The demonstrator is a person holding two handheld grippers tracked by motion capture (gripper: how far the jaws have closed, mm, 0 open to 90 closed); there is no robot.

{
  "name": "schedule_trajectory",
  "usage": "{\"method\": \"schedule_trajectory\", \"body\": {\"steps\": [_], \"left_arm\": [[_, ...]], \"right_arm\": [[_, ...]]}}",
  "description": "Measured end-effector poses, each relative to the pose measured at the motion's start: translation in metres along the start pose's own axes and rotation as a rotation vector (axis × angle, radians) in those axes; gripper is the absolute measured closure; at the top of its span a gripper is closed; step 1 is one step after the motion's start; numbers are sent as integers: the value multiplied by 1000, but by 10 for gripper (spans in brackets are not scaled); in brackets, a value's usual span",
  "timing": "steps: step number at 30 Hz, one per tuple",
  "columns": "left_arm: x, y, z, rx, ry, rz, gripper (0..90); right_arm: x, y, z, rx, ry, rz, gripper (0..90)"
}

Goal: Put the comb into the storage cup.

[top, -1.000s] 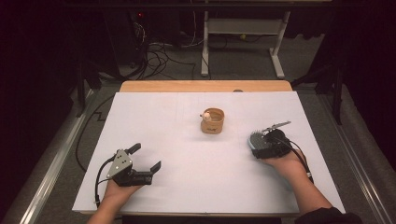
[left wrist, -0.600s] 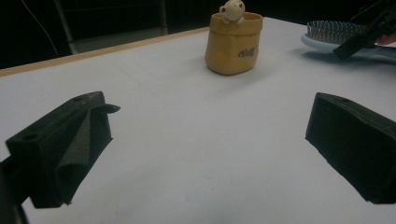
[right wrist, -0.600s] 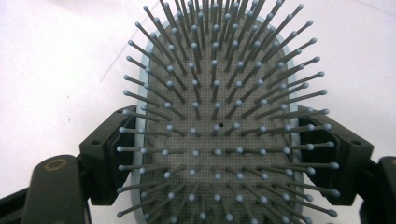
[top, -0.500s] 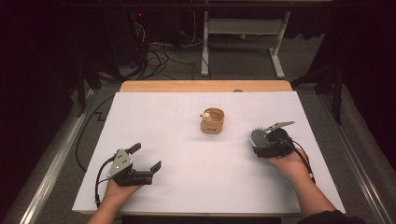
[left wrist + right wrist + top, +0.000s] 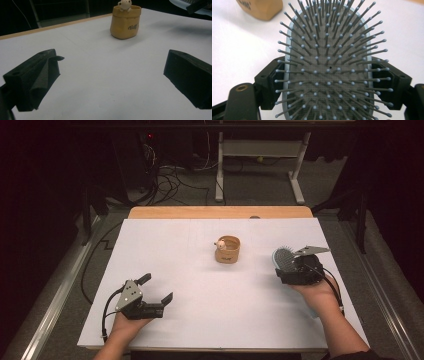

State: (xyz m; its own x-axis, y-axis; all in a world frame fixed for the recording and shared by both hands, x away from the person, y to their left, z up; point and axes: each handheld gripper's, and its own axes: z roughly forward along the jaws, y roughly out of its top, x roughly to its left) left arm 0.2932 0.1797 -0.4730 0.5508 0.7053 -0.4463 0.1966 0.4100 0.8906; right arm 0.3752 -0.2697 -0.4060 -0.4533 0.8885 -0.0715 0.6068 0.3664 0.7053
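A pale blue paddle hairbrush (image 5: 281, 257) with a grey bristle pad (image 5: 329, 62) is clamped by its sides between the jaws of my right gripper (image 5: 290, 268), bristles facing the camera. The right gripper (image 5: 332, 86) is shut on it, held a little above the table at the right. A small tan pot (image 5: 228, 251) with a tiny pale figure at its rim stands upright mid-table, left of the brush. My left gripper (image 5: 156, 288) rests at the near left, open and empty. The left gripper view looks between its jaws (image 5: 110, 75) at the pot (image 5: 125, 22). The pot's corner (image 5: 260, 8) lies beyond the brush.
A white sheet (image 5: 190, 265) covers the table, with a strip of bare wood (image 5: 220, 212) along the far edge. Cables and a metal stand (image 5: 260, 160) lie on the dark floor beyond. Metal rails run along both sides of the table.
My right gripper has lifted slightly with the hairbrush in it. The left gripper and the pot have stayed put.
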Motion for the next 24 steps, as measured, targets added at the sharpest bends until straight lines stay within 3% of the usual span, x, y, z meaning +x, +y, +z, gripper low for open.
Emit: {"method": "schedule_trajectory", "body": {"steps": [24], "left_arm": [[3, 2, -1, -13, 9, -15, 11]], "right_arm": [[8, 14, -30, -278, -5, 22, 207]]}}
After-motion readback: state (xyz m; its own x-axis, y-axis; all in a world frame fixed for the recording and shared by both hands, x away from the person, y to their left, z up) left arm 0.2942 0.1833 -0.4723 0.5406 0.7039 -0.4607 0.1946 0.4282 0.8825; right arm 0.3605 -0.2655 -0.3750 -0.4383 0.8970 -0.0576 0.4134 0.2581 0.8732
